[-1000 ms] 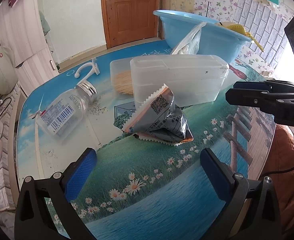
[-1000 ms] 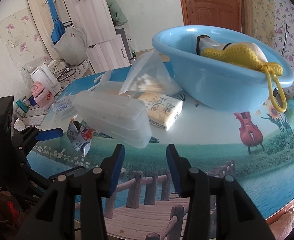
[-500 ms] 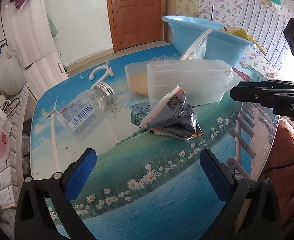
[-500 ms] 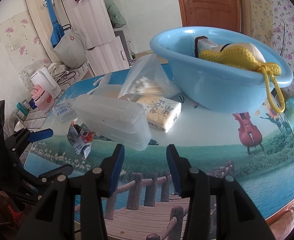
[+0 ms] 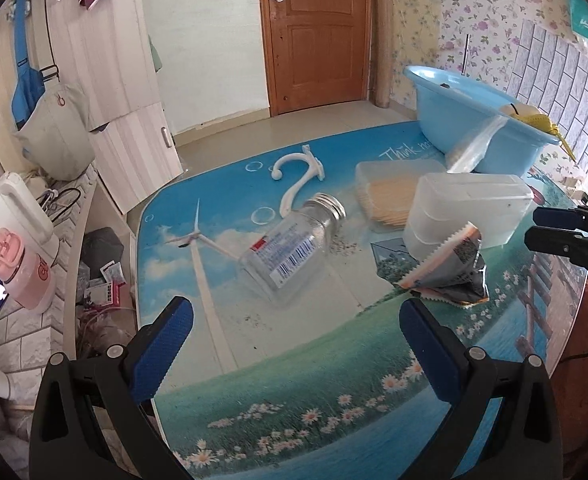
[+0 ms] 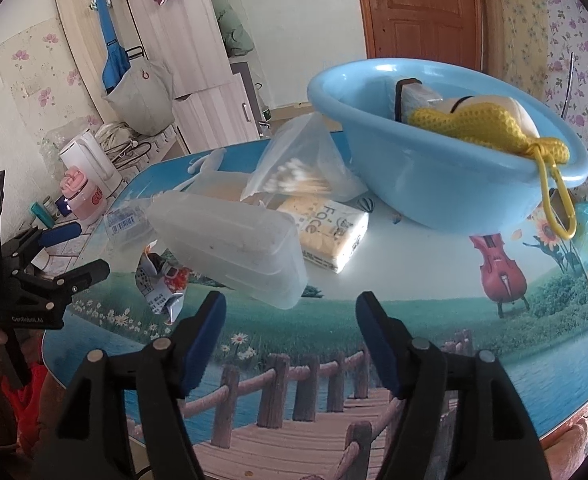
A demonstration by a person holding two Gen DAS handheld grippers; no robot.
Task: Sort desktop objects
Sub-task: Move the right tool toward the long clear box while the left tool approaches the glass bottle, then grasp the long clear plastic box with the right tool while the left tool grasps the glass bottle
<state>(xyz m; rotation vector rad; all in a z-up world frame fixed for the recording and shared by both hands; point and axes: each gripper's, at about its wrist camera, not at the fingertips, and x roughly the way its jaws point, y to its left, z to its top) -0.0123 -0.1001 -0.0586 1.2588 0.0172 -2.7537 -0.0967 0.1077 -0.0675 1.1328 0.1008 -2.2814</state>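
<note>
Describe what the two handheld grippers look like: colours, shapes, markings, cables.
Both the left gripper and the right gripper are black plastic clamp frames with silver rivets and two long fingers faced with blue pads. Seen from the right camera, the left one's body carries small white lettering that reads roughly "GenRobot.AI". A thin dark cable trails near the right gripper at the table's edge.

Before you: a bench (image 5: 294,380) printed with blue sky, white windmill, green meadow with daisies, a brown boardwalk and a red violin; a light-blue basin (image 6: 434,184) holding yellow mesh (image 6: 474,124). You also have a clear jar (image 5: 289,248) with silver cap and barcode label, a white hook (image 5: 298,176), a frosted translucent box (image 5: 466,208) and a grey-orange wrapper (image 5: 450,268). Your gripper pads (image 5: 161,356) are blue on black frames.
</note>
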